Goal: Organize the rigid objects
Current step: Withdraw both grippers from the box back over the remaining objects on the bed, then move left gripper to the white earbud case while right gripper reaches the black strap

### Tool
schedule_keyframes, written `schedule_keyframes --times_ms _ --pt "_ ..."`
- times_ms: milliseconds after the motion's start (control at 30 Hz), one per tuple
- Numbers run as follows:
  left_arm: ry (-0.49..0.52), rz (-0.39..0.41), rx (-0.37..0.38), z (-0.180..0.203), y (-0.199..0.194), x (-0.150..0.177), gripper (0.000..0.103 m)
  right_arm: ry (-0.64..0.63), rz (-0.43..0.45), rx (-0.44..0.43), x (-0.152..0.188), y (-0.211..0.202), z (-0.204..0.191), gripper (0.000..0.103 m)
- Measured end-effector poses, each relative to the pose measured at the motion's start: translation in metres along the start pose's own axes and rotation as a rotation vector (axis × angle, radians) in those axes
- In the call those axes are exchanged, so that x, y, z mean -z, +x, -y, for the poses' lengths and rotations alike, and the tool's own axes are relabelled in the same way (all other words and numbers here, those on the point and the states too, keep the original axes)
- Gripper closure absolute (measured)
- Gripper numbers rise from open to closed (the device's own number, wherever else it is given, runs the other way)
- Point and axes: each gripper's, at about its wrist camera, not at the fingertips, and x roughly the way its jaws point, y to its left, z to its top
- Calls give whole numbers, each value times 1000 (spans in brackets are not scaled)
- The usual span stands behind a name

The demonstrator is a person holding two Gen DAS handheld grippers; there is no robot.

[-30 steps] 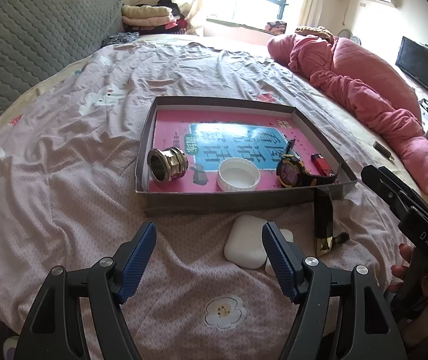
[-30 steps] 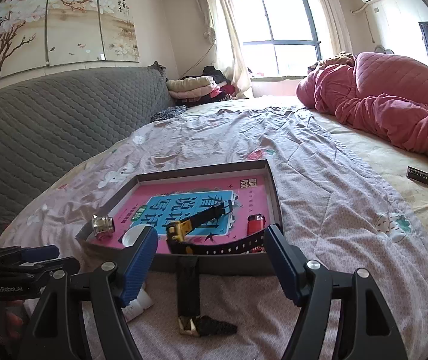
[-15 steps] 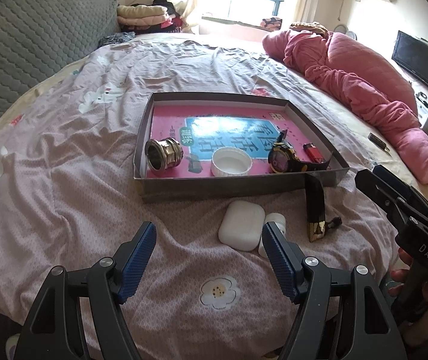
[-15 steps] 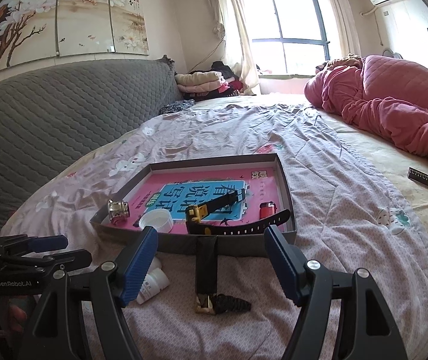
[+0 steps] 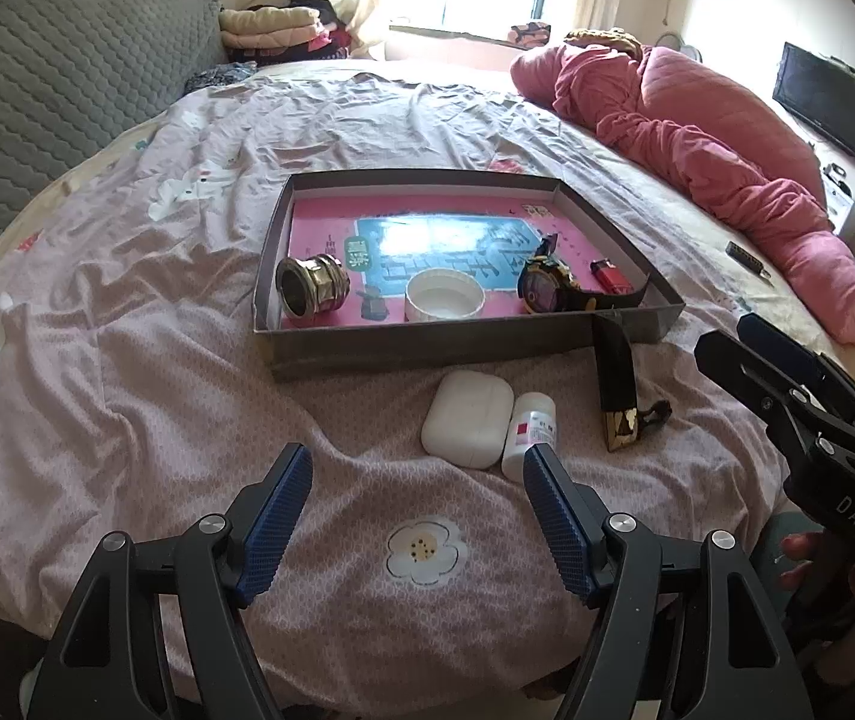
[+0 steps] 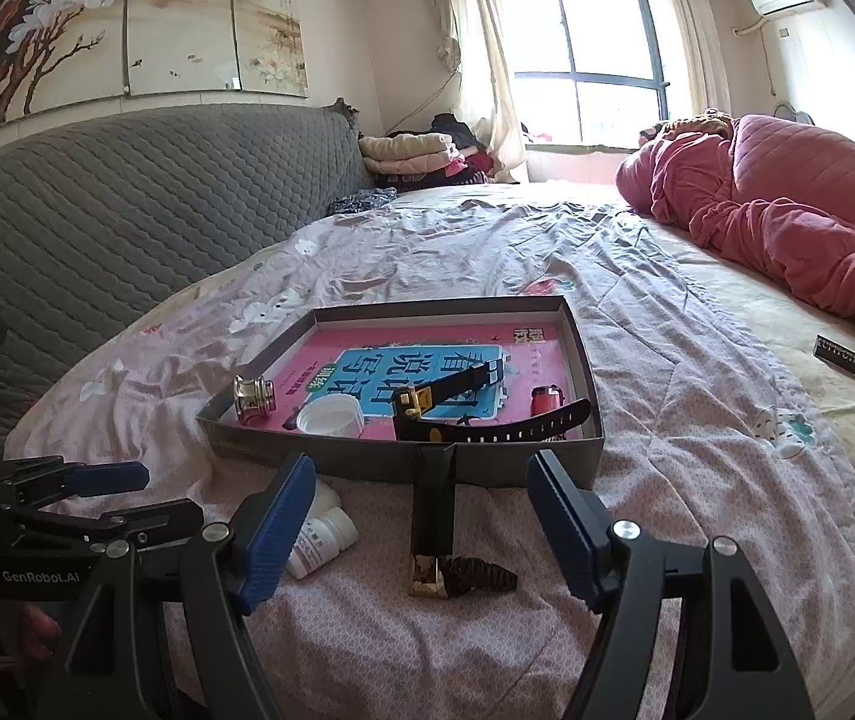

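We held both tongs spread wide, left gripper [image 5: 417, 519] and right gripper [image 6: 421, 519] pinching nothing. A smooth rounded white case [image 5: 467, 420] lay touching a small pill bottle [image 5: 529, 433] before the shallow cardboard tray [image 5: 427, 341].

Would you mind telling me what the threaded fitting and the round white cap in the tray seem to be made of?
The threaded fitting looks like metal, likely brass or plated steel: polished, with bright reflections on its ridges. The white cap appears to be plastic: matte, uniformly white, thin-walled. The tray itself looks like grey cardboard.
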Motion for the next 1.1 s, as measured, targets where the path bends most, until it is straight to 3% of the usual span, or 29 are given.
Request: schedule_keyframes --times_ms 500,1100 --pt "27 -33 -7 4 0 14 29 -10 -17 -10 5 -6 -7 30" --pt "32 -87 -20 5 29 16 29 -87 -134 -20 18 24 -23 30"
